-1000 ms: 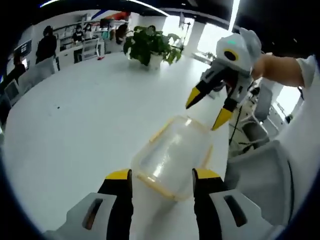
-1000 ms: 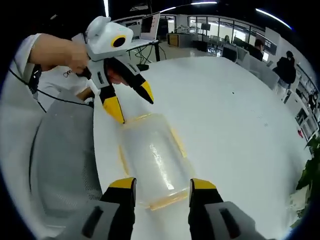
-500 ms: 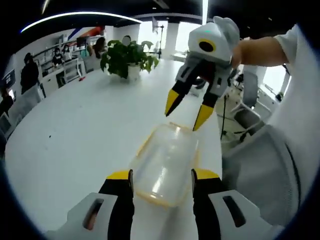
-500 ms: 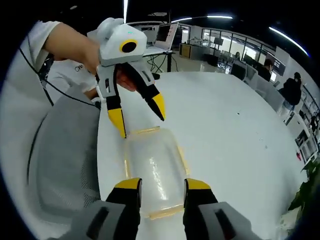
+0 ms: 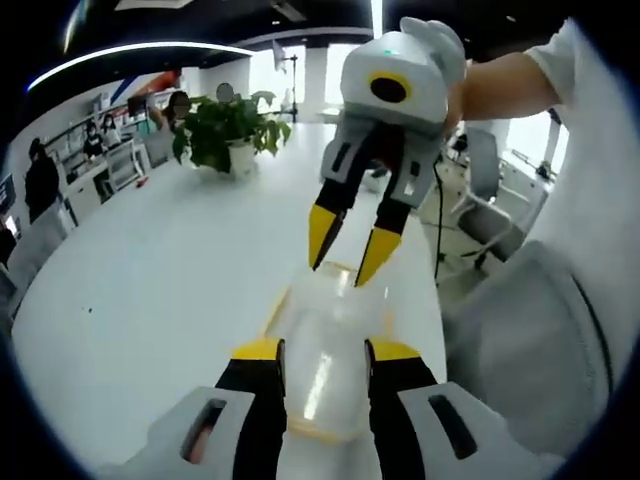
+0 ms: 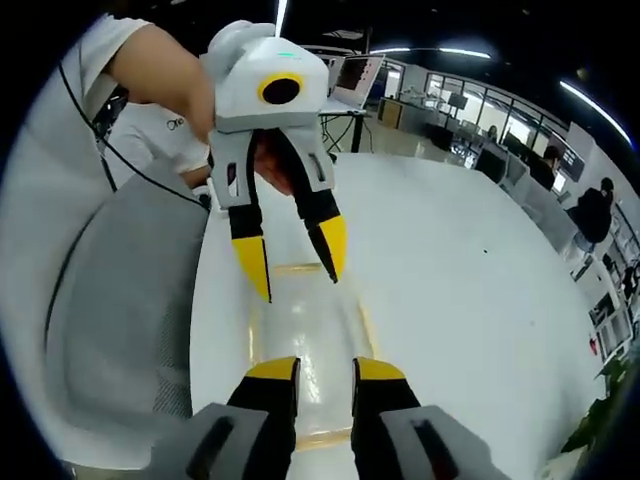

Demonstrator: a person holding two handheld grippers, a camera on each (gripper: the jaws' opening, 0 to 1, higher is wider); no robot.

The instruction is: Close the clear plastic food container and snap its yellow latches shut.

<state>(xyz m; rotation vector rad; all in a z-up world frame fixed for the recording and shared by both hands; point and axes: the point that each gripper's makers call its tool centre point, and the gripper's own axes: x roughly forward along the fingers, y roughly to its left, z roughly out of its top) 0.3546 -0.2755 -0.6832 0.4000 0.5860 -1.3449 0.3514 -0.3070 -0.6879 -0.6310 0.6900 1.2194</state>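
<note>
The clear container (image 5: 325,345) lies on the white tabletop (image 5: 150,290) near its edge, beside a grey chair (image 5: 530,340), with its lid on top, so closing looks done as far as can be seen. The left tongs (image 5: 322,352) straddle its near end, parted, with the container between them; whether they press it I cannot tell. The right tongs (image 6: 323,368) do likewise from the opposite end, also parted. The yellow latches (image 6: 366,318) along the rim are too blurred to read; judging by both tongs poised at the ends, snapping them is probably what is left.
</note>
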